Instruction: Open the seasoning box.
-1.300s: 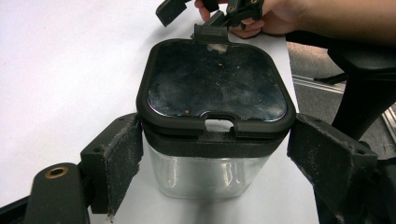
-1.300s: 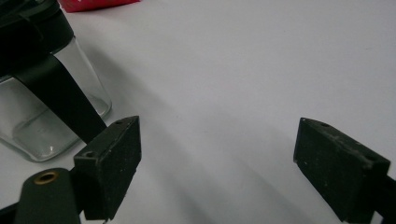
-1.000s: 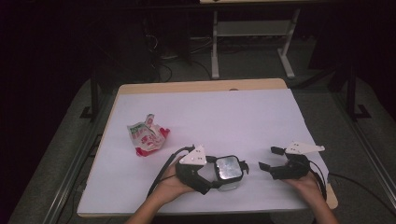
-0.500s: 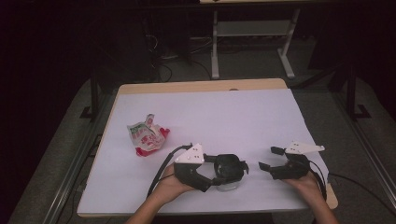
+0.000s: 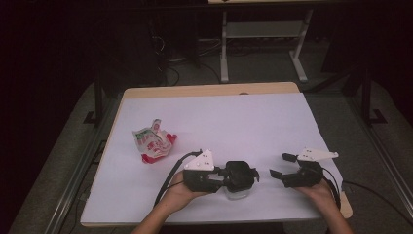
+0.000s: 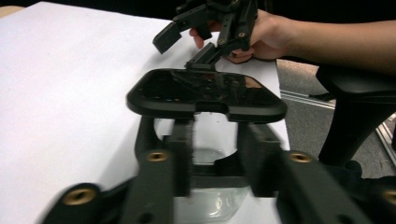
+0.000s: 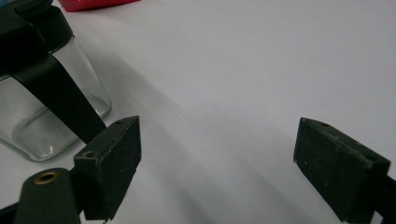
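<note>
Change: black lid, open a second ago, now seen down over jar point(image 5: 237, 187) | Jar: clear glass, lid point(image 6: 205, 93) glossy, near front edge of table point(image 5: 219, 117) | Left gripper point(image 5: 242, 176) clamped on jar (at lid) | Right gripper point(image 5: 281, 165) spread, beside jar | Red-white wrapper point(image 5: 153, 141) far left

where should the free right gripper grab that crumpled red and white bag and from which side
Pinch the bag at its raised crumpled top edge, coming straight down. It lies slumped on the table, so the upstanding folds give the open right gripper something to close on.
</note>
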The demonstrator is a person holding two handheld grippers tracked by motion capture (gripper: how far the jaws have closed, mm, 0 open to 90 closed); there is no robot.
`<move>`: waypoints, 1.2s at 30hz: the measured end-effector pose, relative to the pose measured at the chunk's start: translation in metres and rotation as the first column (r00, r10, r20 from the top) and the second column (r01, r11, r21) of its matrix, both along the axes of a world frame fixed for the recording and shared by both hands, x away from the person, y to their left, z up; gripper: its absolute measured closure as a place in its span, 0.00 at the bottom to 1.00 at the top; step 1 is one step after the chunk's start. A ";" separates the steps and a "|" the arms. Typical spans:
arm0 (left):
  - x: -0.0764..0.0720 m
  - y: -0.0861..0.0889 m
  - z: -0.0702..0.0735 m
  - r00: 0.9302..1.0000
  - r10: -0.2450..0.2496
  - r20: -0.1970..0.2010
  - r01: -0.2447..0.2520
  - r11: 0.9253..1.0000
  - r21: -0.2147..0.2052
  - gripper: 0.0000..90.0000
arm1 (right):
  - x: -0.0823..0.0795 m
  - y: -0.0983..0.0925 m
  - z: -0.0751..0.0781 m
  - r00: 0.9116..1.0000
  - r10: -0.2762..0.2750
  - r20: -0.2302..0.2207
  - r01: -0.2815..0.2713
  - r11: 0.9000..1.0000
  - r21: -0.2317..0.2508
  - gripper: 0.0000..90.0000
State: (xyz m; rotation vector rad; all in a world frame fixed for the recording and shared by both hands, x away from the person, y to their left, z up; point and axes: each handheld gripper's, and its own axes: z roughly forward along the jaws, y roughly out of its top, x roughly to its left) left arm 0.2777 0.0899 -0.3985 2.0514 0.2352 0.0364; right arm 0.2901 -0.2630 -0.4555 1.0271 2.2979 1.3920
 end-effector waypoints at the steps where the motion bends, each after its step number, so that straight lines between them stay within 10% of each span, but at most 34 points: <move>1: 0.001 0.000 0.000 1.000 0.020 -0.003 -0.020 1.000 0.009 0.86 | 0.000 0.000 0.000 1.000 -0.001 0.000 0.001 1.000 0.000 0.16; 7: 0.006 -0.002 0.002 1.000 0.004 0.006 -0.005 0.999 0.035 1.00 | 0.000 0.000 0.000 1.000 -0.003 0.003 0.003 1.000 0.000 0.16; 36: 0.013 -0.016 0.032 0.999 -0.045 0.003 0.045 0.999 0.026 1.00 | 0.000 -0.001 0.000 1.000 -0.004 0.003 0.004 1.000 0.004 0.16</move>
